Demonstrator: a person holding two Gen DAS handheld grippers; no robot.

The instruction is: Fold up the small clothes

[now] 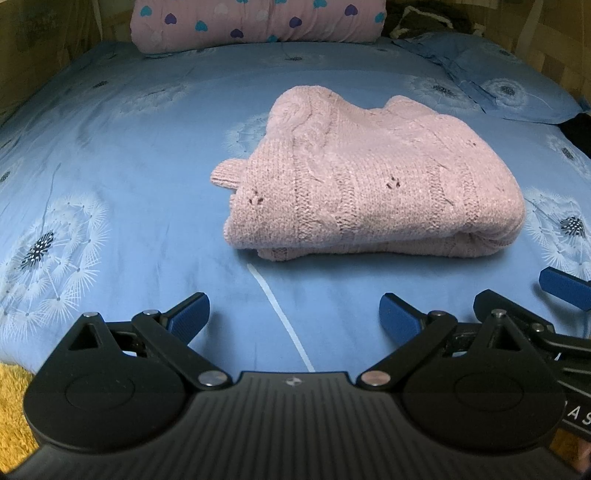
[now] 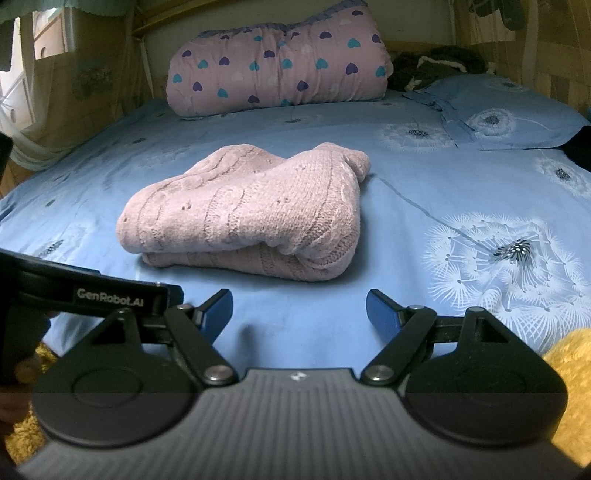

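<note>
Pink sweater (image 1: 354,184) is lying folded mid-bed (image 1: 129,166). Left claw (image 1: 293,314) and right claw (image 2: 299,312) are hovering released, empty, short of it. Fold judged complete; next: tidying protruding cuff.

A pink cable-knit sweater (image 1: 365,177) lies folded in a thick bundle mid-bed (image 1: 110,155), in front of the heart-print quilt (image 1: 258,22).
</note>
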